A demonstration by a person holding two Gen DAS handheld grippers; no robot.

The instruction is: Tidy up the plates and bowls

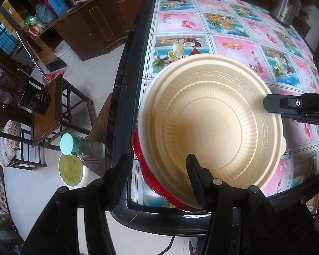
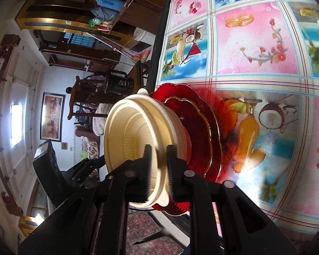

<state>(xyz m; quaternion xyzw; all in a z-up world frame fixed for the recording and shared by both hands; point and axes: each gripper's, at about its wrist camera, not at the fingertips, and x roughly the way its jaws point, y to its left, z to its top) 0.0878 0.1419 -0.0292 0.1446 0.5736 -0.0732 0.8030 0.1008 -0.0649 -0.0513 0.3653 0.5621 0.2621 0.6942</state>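
A cream plastic bowl point(image 1: 212, 127) sits upright on a stack of red glass plates point(image 1: 142, 157) at the near left corner of the table. My left gripper point(image 1: 157, 176) is open wide across the bowl's near rim, one finger inside the bowl and the other outside over the table edge, neither touching it. My right gripper point(image 1: 272, 106) reaches the bowl's right rim. In the right wrist view the bowl point(image 2: 134, 131) rests on the red plates point(image 2: 202, 131), and the right gripper point(image 2: 159, 166) straddles the rim with its toothed pads slightly apart from it.
The table carries a bright fruit-patterned cloth point(image 1: 234, 42) and has a dark raised edge point(image 1: 125, 97). A steel kettle point(image 1: 285, 6) stands at the far right. A wooden chair point(image 1: 53, 110) and a teal-capped bottle point(image 1: 70, 143) are beside the table on the left.
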